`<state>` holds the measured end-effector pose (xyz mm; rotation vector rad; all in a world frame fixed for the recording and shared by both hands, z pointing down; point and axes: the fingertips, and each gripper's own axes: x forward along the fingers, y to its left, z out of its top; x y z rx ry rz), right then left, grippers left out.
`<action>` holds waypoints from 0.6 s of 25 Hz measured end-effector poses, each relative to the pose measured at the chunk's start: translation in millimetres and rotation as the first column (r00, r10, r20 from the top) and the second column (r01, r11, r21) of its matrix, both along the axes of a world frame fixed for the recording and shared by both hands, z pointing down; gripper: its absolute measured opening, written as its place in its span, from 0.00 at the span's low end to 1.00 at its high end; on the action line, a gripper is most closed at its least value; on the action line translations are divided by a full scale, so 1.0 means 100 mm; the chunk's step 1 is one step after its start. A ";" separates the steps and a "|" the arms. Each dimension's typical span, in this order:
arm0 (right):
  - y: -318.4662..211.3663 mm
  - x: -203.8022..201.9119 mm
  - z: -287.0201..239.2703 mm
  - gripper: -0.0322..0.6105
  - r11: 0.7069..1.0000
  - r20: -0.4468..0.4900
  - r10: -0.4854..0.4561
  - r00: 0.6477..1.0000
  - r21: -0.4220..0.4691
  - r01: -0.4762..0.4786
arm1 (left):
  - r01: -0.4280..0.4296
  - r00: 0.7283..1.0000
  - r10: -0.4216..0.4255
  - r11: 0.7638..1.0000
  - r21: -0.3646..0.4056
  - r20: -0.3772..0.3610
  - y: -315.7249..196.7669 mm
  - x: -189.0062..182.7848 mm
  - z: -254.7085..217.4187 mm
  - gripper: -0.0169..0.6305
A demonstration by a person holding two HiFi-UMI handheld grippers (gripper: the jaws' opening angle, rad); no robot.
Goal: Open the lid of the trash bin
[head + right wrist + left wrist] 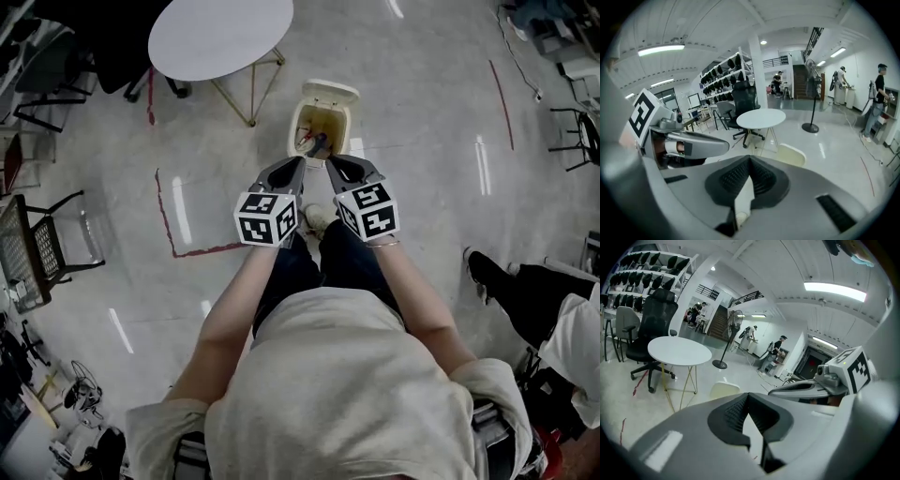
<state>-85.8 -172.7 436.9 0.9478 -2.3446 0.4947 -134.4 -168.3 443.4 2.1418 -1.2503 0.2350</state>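
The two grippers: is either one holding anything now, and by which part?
Nothing is held. The left gripper and the right gripper both have jaws closed tip to tip, empty. The trash bin stands ahead, untouched, its lid already up.

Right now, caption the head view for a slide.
Both shut, left gripper and right gripper poised near the cream trash bin, lid raised.

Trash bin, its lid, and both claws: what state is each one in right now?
Trash bin: open, with some rubbish inside.
Lid: raised, tipped back behind the opening.
Left claw: shut, holding nothing.
Right claw: shut, holding nothing.
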 end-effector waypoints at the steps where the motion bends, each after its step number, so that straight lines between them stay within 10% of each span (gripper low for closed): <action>1: -0.01 0.00 -0.06 0.05 1.000 -0.004 -0.004 1.000 0.013 0.004 | -0.003 1.000 0.003 1.000 0.009 0.003 0.00 -0.01 -0.06 0.04; 15: -0.15 -0.06 -1.01 0.05 0.967 0.067 -0.040 0.997 0.255 0.022 | -0.048 0.999 0.044 0.985 0.163 0.028 -0.18 -0.02 -0.74 0.04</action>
